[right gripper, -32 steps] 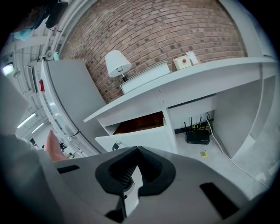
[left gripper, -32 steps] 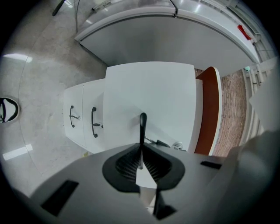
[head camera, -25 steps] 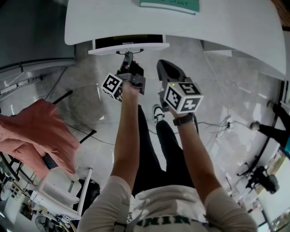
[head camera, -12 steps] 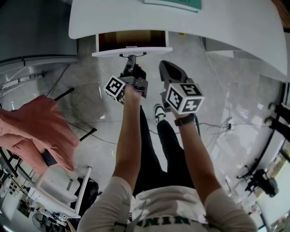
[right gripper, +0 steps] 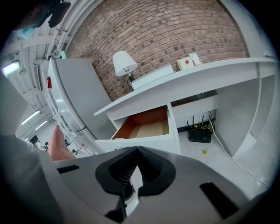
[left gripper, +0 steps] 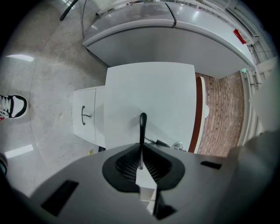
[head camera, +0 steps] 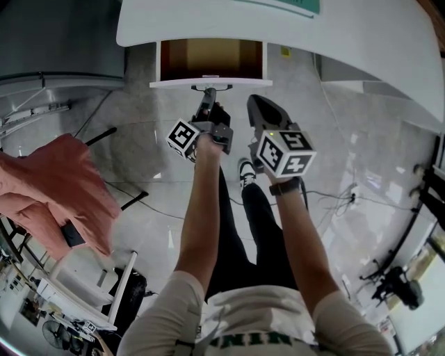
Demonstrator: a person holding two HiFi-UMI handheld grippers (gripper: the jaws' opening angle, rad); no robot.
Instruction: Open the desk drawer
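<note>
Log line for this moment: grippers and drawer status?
left hand-held gripper: shut on drawer handle | right hand-held gripper: shut, empty | drawer: partly open

Count on inspection:

- White curved worktop (head camera: 361, 49): one.
- White drawer with brown wooden interior (head camera: 211, 61): one, fitted with one dark bar handle (head camera: 211, 88).
- Hand-held grey grippers: two, namely the left gripper (head camera: 206, 99) and the right gripper (head camera: 259, 106).
- Black-and-white marker cubes: two, a left cube (head camera: 183, 138) and a right cube (head camera: 286, 153).
- Flat green book (head camera: 292, 5) on the worktop: one.
- White-shaded table lamp (right gripper: 123, 64): one.
- Small white box with red button (right gripper: 186, 63): one.
- Black router with antennas (right gripper: 200, 134) on the floor: one.
- Salmon-pink cloth (head camera: 55, 188): one.
- Black-and-white sneaker (head camera: 243, 170): one seen.
- Dark wristband (head camera: 281, 186): one.
</note>
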